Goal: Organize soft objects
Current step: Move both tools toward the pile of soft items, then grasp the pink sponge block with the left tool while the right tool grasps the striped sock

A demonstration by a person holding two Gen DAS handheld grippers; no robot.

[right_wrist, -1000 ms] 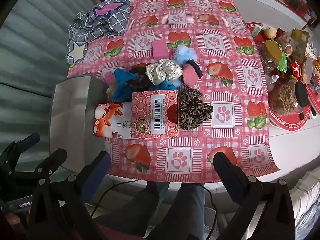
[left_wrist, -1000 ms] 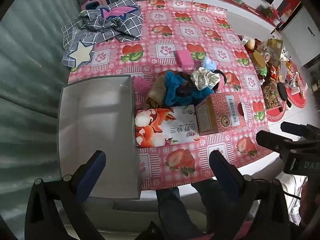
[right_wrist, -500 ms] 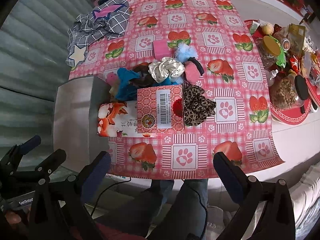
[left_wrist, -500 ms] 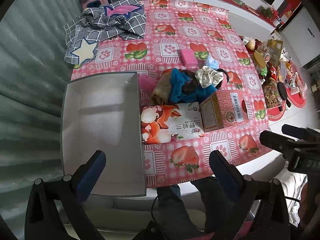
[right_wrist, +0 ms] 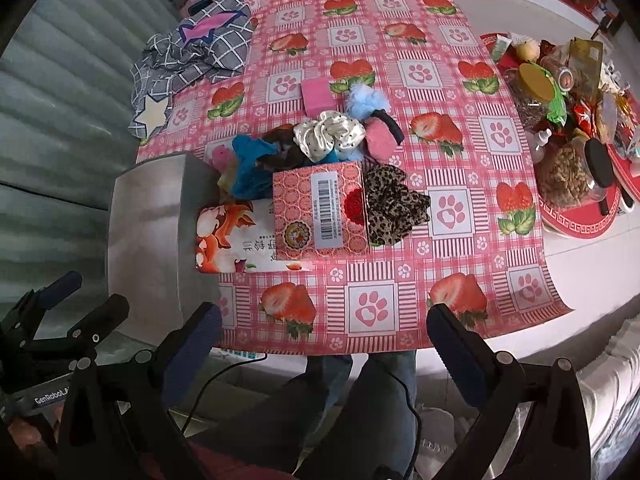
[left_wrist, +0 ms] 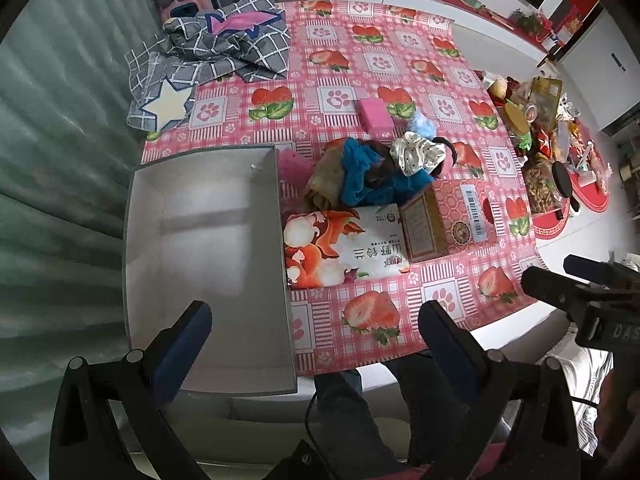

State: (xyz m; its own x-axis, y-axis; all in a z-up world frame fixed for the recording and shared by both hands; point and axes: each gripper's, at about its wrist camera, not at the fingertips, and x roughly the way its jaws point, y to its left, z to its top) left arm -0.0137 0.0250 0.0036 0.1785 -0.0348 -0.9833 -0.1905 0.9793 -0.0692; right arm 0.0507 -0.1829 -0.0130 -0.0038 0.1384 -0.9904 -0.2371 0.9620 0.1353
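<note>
A pile of soft scrunchies lies mid-table: a white dotted one (left_wrist: 418, 153) (right_wrist: 330, 136), a blue one (left_wrist: 362, 176) (right_wrist: 250, 166), a pink one (right_wrist: 380, 140), a light blue fluffy one (right_wrist: 364, 100) and a leopard one (right_wrist: 394, 204). A pink sponge (left_wrist: 374, 114) (right_wrist: 316, 96) lies behind them. An empty grey box (left_wrist: 200, 256) (right_wrist: 144, 240) sits at the table's left. My left gripper (left_wrist: 312, 344) is open and empty above the box's near edge. My right gripper (right_wrist: 324, 344) is open and empty above the table's front edge.
A pink carton (left_wrist: 452, 218) (right_wrist: 320, 210) and an orange packet (left_wrist: 340, 246) (right_wrist: 232, 236) lie in front of the pile. A grey checked cloth (left_wrist: 216, 60) (right_wrist: 192, 56) lies at the back left. Jars and snacks on red mats (left_wrist: 548, 160) (right_wrist: 568, 128) crowd the right side.
Both grippers have pulled back and up a little from the table, so the table looks slightly farther. Nothing on the table has moved. Both stay open.
</note>
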